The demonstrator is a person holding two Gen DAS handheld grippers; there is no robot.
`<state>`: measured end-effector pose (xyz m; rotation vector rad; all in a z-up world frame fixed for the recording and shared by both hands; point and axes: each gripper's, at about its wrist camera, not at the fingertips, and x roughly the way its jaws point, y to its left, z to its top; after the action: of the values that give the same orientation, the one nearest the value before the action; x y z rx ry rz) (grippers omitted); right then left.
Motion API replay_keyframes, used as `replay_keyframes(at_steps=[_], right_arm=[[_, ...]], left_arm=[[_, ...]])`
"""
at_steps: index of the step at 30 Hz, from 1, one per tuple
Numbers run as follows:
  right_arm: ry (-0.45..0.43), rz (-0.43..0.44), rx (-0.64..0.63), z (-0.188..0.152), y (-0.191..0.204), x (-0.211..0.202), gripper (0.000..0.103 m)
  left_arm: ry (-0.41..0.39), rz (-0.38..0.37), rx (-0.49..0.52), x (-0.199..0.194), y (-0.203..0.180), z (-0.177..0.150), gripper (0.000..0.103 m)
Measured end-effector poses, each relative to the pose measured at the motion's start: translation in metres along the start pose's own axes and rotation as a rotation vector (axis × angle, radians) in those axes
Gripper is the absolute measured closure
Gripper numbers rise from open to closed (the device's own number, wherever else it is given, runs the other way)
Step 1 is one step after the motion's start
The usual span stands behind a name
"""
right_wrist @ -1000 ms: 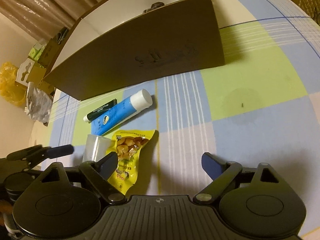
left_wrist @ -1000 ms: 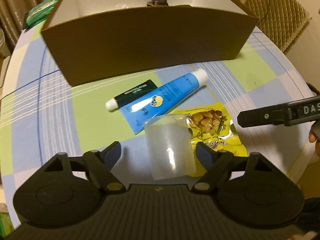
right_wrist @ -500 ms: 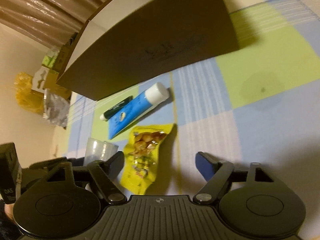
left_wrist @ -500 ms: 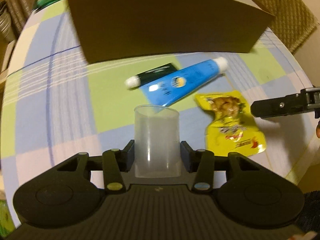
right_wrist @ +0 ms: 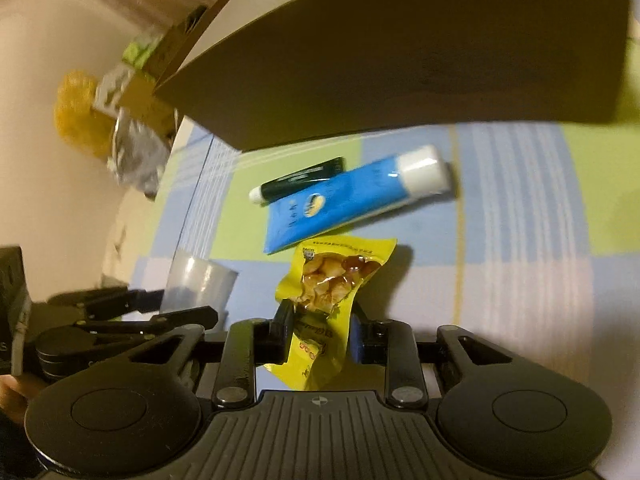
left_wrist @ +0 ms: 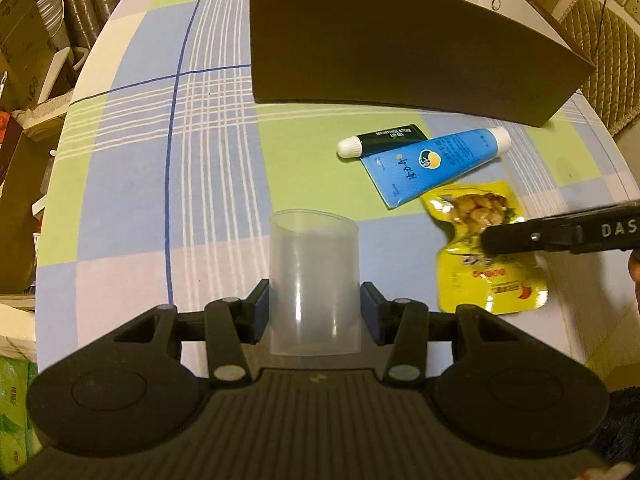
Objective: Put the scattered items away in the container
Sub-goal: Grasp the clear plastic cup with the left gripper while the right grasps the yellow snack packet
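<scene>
**Both grippers loaded: cup on the left, snack pouch on the right**

Through the left wrist camera I see my left gripper (left_wrist: 314, 312) closed onto the translucent plastic cup (left_wrist: 314, 280). The two blue-padded fingers (left_wrist: 256, 312) press its lower sides, and the cup stands upright between them with its open rim tilted slightly away from me. Past it lies the checked tablecloth (left_wrist: 168, 168) in blue, green and white. The brown cardboard box (left_wrist: 400, 56) stands at the far side, its near wall facing me. In front of that wall lie a small black lip-gel tube (left_wrist: 380, 142) with a white cap and a larger blue tube (left_wrist: 436, 164), the two touching at an angle. Just beside the blue tube's flat end is the yellow snack pouch (left_wrist: 486, 248), and the right gripper (left_wrist: 560, 234) reaches in from the right edge across it.

From the right wrist camera, my right gripper (right_wrist: 322, 334) has narrowed onto the yellow snack pouch (right_wrist: 326, 304); both fingers bear on its crumpled lower half, and the pouch's upper end sticks forward beyond them. Ahead lie the blue tube (right_wrist: 348, 204) and black lip-gel tube (right_wrist: 298, 182), then the box wall (right_wrist: 400, 60) close behind them. At the left I can see the left gripper (right_wrist: 168, 304) holding the cup (right_wrist: 198, 284). This view is somewhat blurred.
</scene>
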<state>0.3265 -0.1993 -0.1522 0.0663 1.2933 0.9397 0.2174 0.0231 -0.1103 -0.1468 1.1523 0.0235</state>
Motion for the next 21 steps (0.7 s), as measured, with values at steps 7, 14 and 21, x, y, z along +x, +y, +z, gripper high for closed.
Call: replay_keyframes(at_steps=[7,14,21], right_arm=[[0.044,-0.166,-0.345,-0.004,0.051,-0.004,0.086],[0.052,-0.51,-0.769,-0.021,0.083,-0.013,0.087],[0.046,-0.398,-0.677,-0.022,0.073,0.004,0.087]], left_arm=[[-0.006,-0.01,0.006,0.001,0.003,-0.005,0.061],[-0.013,-0.013,0.009,0.002,0.003,-0.005,0.061],[-0.022,-0.02,0.005,0.001,0.005,-0.006,0.061]])
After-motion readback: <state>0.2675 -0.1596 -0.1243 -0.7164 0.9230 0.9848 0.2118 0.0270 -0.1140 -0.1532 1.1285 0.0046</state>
